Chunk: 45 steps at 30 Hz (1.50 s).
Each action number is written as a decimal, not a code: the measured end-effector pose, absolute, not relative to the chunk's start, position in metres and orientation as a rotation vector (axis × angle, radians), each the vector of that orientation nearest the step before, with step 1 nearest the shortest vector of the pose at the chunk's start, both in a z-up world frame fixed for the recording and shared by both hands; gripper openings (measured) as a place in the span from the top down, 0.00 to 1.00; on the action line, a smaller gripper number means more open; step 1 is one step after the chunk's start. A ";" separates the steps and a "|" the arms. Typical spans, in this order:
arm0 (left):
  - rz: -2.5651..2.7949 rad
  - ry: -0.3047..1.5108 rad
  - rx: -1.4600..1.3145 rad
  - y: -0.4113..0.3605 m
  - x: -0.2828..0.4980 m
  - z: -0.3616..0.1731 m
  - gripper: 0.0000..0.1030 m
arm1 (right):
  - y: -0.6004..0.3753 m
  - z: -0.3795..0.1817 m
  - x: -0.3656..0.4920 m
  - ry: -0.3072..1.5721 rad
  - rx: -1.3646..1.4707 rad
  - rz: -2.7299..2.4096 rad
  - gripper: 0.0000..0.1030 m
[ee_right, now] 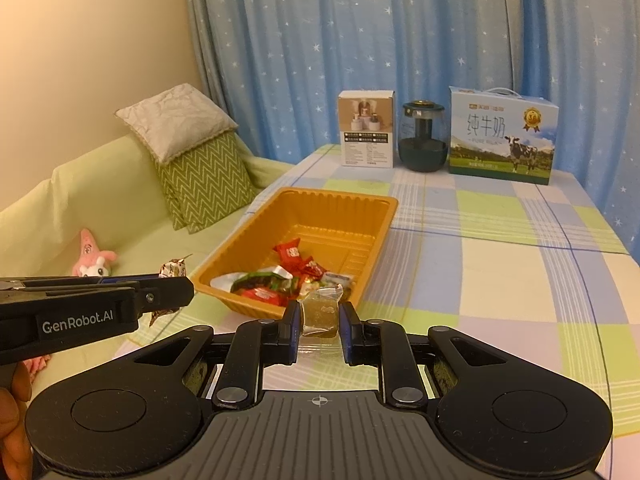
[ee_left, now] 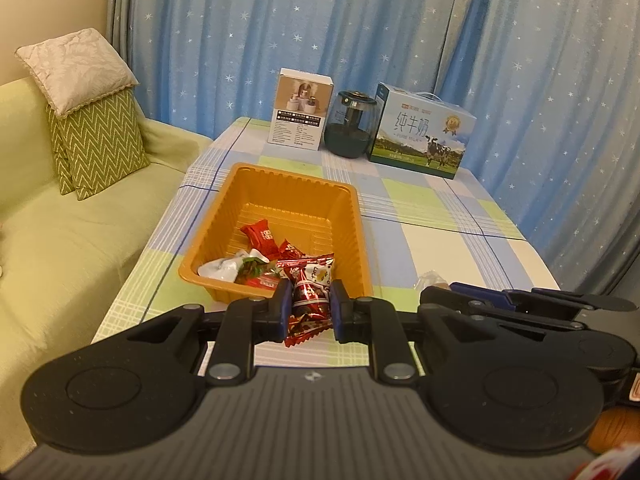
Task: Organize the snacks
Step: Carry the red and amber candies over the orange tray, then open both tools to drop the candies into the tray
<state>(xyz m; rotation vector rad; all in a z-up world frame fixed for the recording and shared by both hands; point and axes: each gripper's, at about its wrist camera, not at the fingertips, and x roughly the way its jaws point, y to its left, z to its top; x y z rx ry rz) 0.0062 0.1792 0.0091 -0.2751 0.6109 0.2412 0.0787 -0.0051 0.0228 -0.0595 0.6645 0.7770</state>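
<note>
Black left gripper (ee_left: 309, 312) and right gripper (ee_right: 320, 330), blue-padded fingers (ee_left: 285, 312), white "GenRobot.AI" lettering

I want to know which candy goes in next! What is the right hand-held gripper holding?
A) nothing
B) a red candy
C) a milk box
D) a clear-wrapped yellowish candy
D: the right hand-held gripper is shut on a clear-wrapped yellowish candy, just in front of the orange tray; the red-wrapped candy is in the left hand-held gripper.
</note>
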 end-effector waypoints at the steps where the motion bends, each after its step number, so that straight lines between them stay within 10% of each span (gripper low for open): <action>1: 0.244 0.613 -0.273 0.181 0.008 0.010 0.83 | -0.002 0.024 0.081 0.665 -0.059 0.779 0.80; 45: 0.232 0.725 -0.234 0.276 0.181 -0.027 0.83 | 0.100 -0.017 0.241 0.757 -0.050 0.799 0.80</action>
